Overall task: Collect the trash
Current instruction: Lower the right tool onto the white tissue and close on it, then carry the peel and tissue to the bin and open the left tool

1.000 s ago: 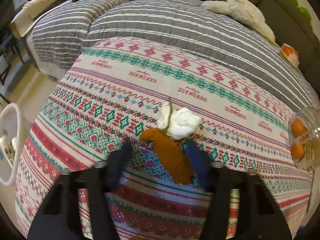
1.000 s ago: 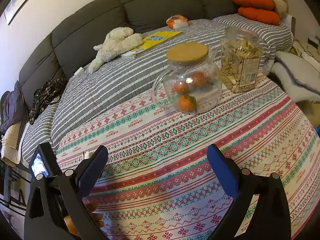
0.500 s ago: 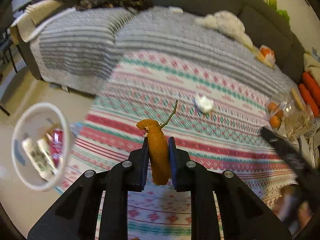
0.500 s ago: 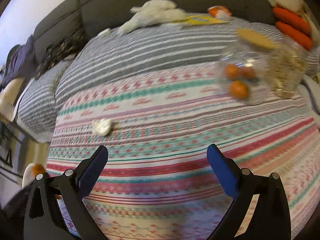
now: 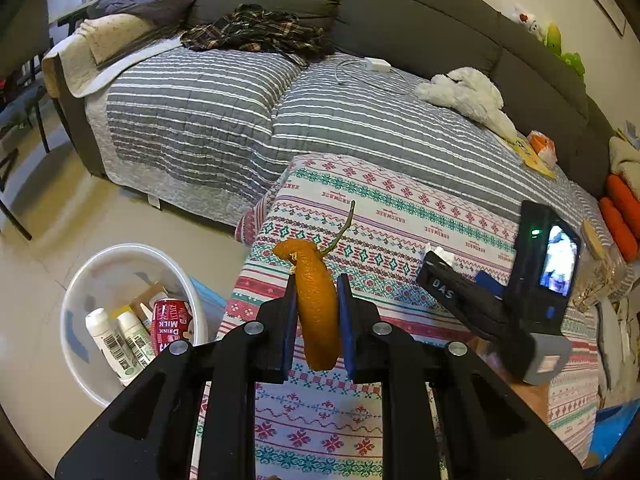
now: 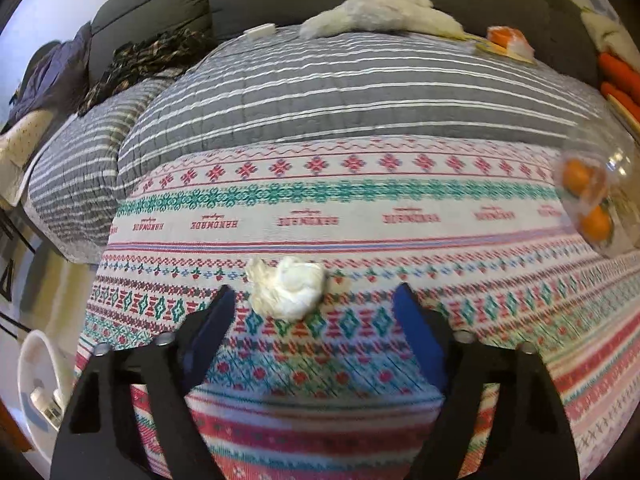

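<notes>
Just beyond the closing right claw [image 6: 312,316] lies the tissue [image 6: 288,286], ungripped.

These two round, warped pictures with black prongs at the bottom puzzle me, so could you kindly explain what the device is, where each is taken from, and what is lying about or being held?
There is no robot here. A person holds a two-finger gripper in each hand, and a wide-angle camera on each one looks forward along its fingers, hence the warping.

The left view shows the left gripper shut on an orange peel with a thin green stem, lifted above the patterned tablecloth. On the floor to its left stands a white bin already holding bottles and a red can. The other device, with its small screen, appears at the right.

The right view shows the right gripper low over the cloth, its jaws closing towards a crumpled white tissue that lies just ahead of the fingertips, not yet touched. A glass jar of oranges stands at the right edge.
</notes>
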Demonstrator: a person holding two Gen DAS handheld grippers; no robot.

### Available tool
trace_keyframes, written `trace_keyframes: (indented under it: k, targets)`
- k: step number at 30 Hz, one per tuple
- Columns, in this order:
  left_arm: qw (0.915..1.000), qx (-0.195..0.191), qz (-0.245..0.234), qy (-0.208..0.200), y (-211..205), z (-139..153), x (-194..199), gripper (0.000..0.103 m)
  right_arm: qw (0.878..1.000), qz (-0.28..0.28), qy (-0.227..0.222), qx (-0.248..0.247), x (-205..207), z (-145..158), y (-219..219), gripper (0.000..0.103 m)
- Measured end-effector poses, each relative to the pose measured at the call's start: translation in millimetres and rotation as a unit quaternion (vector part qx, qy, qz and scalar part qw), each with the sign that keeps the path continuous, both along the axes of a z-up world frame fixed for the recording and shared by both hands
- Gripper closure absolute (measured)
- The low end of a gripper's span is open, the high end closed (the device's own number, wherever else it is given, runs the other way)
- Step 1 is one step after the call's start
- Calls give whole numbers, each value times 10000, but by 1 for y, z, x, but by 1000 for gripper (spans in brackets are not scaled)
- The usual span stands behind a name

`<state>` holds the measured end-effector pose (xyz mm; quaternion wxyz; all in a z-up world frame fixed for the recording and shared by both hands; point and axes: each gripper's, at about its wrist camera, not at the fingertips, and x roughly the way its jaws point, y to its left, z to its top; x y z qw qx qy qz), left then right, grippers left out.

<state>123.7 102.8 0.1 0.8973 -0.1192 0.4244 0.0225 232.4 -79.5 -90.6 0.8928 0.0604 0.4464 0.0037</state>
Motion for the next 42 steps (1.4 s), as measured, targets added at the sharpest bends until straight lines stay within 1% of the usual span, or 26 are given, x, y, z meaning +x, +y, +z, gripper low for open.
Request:
trace_keyframes:
  k: [1,2,3,4,7,9,15,19,25,29,33,36,39,42]
  targets:
    - [10000,-22,-4,9,2,0,0,85,10000,54,-12,-53,2,-1,2,39]
    - [10000,-42,-1,18,5,0,0,85,9999,106,-27,-108,3,-3,5,42]
    - [10000,-55,10,25,6,0,0,85,9997,179,-44,-173,4,-5,9,50]
    - [10000,-57,19,28,7,1,0,85,9996,223,-46,-195,3,-6,11,63]
    - [10000,-48,42,7,8,2,-1,85,9995,285,-102,-117,2,-10,11,79]
    - [10000,-40,33,-11,8,3,-1,85,9995,270,-147,8,0,-9,7,81]
    - [10000,7,-34,-71,1,5,-3,85,9994,-16,-335,78,-11,4,-21,82]
    - [9999,-16,-66,-89,-2,5,-4,85,9983,-206,-546,31,-24,22,-49,82]
    - [9995,-87,-195,-238,-9,12,-10,85,9958,-378,-832,-62,-50,48,-73,82]
    - [9982,-65,-346,-493,-14,21,-19,85,9930,-481,-1082,4,-73,70,-80,82]
    - [9957,111,-457,-798,-16,32,-30,85,9897,-584,-1292,181,-93,87,-82,82]
    - [9940,193,-493,-954,-14,38,-37,85,9875,-634,-1415,299,-108,98,-79,82]
    - [9930,246,-483,-1048,-9,43,-42,85,9864,-624,-1458,425,-122,106,-73,82]
    - [9926,271,-444,-1099,-2,45,-46,85,9862,-564,-1500,416,-131,111,-62,82]
